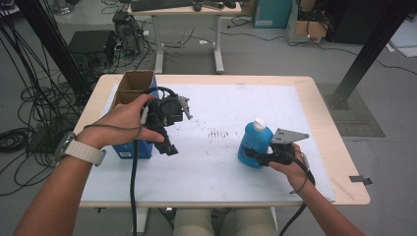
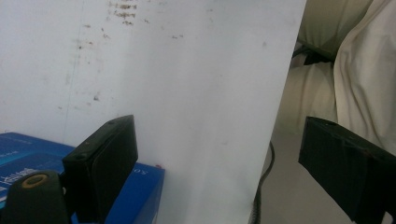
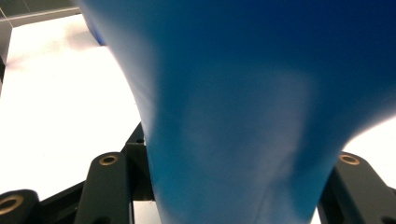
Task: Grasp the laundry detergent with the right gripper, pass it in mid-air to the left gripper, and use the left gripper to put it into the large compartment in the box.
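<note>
We saw the right gripper point(image 1: 256, 156) clamped on the lower body of a blue bottle point(image 1: 254, 142), its jaws pressing the bottle from both sides; in the right gripper view the blue bottle point(image 3: 243, 112) rose between the two black jaws. The bottle, with its white cap point(image 1: 259, 124), stood upright on the white mat point(image 1: 216, 167) at the near right of the table point(image 1: 339, 162). Well apart from it, at the left, the left gripper point(image 1: 169, 145) was held above the mat with its jaws wide apart and nothing between them; in the left gripper view its fingers point(image 2: 105, 163) framed bare mat. Just beside that gripper, on the left, stood a blue box point(image 1: 130, 147), and beyond it an open cardboard box point(image 1: 135, 81) at the far left.
</note>
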A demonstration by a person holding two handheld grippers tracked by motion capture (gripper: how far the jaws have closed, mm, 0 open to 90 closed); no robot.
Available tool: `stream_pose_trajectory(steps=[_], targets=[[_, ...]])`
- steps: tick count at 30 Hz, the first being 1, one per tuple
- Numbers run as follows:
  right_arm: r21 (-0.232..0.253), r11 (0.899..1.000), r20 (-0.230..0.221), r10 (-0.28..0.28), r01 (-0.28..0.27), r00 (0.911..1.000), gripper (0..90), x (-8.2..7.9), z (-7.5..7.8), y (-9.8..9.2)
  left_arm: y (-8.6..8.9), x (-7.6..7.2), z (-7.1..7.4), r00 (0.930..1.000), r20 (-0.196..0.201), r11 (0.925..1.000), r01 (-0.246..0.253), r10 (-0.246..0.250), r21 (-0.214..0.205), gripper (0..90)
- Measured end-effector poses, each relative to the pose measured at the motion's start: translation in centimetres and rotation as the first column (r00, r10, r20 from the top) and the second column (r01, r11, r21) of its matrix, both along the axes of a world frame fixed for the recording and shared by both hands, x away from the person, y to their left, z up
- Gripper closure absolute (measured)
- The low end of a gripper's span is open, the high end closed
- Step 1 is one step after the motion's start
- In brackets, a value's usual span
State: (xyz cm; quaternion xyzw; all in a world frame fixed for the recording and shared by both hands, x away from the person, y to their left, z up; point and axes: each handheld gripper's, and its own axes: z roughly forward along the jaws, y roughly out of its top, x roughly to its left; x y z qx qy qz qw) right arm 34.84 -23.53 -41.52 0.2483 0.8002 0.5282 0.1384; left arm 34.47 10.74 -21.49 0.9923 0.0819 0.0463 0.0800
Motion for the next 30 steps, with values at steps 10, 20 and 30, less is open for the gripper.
stream_pose_trajectory(steps=[10,20,30], targets=[[-0.002,1.0,0.008,0.002,-0.002,1.0,42.1,0.08,-0.01,-0.01,-0.05,0.03,0.1,1.0,0.003,1.0,0.002,-0.002,-0.002,12.0],[-0.002,1.0,0.019,0.011,-0.011,0.9997,42.1,0.2,-0.02,-0.01,-0.11,0.06,0.14,1.0,0.003,1.0,0.004,-0.004,-0.002,12.0],[-0.002,1.0,0.015,0.009,-0.009,0.9999,42.1,0.17,0.0,0.0,-0.15,0.02,0.22,1.0,0.005,1.0,0.004,-0.004,-0.003,12.0]])
